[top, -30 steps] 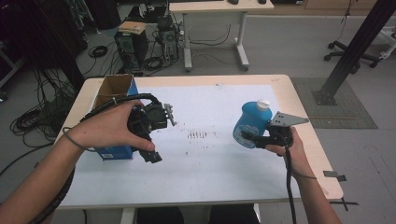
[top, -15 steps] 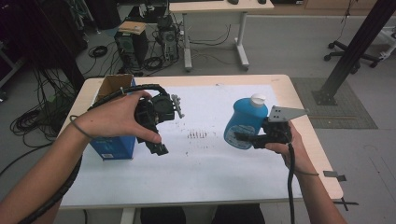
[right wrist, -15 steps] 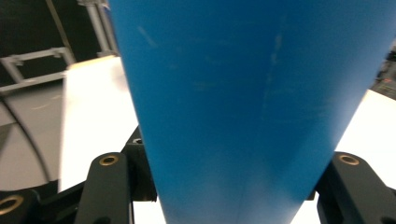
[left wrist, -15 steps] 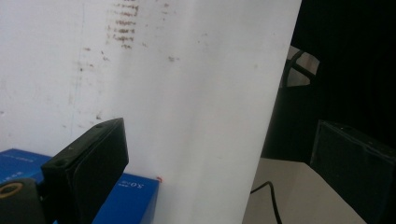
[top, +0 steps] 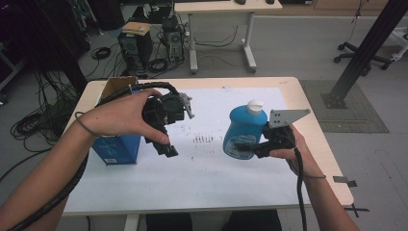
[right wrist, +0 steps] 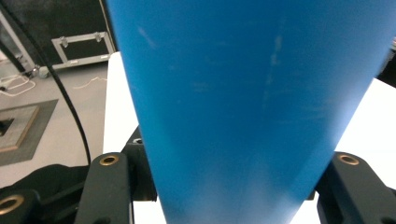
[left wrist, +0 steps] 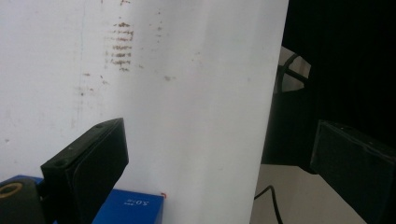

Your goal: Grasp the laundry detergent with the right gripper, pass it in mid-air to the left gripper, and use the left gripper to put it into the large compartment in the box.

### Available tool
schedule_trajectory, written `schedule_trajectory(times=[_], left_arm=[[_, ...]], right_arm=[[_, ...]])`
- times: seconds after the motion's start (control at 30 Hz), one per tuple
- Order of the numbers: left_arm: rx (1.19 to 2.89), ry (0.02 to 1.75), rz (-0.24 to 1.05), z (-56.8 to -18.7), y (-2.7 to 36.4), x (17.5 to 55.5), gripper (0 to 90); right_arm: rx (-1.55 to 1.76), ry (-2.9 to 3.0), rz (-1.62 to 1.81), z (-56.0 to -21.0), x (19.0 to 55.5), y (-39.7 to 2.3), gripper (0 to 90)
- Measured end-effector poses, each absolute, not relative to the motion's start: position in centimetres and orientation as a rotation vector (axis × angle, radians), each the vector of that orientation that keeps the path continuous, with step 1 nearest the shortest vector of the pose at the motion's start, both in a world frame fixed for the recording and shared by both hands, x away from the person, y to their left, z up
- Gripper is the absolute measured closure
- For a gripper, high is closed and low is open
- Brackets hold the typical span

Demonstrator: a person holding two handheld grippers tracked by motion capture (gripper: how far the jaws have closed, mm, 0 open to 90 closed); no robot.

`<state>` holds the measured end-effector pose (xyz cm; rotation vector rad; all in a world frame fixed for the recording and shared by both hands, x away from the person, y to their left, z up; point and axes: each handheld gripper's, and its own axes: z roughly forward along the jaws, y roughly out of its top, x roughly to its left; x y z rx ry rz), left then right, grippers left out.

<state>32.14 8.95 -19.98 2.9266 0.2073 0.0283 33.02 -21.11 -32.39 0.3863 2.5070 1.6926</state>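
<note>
Already the blue bottle (top: 244, 131) is hanging above the white sheet (top: 211, 187), clamped in the right gripper (top: 246, 148); setting it down is remaining, likely. Meanwhile the left gripper (top: 166, 144) is hovering wide and empty beside the blue box (top: 115, 147).

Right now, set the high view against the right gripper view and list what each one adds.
High view: the blue bottle's white cap, the blue box at the table's left, and the left gripper, nothing between its jaws. Right gripper view: the two black jaws pressed against the bottle's sides, and a metal-edged case on the floor. Shared: the blue bottle, held by the right gripper, over the white table cover.
</note>
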Motion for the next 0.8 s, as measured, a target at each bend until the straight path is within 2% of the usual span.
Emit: schedule_trajectory(times=[0.8], left_arm=[[2.93, 0.097, 0.027, -18.9, 6.7, 31.9, 4.3]], right_arm=[[0.131, 2.636, 1.67, -31.5, 31.9, -16.5, 42.8]])
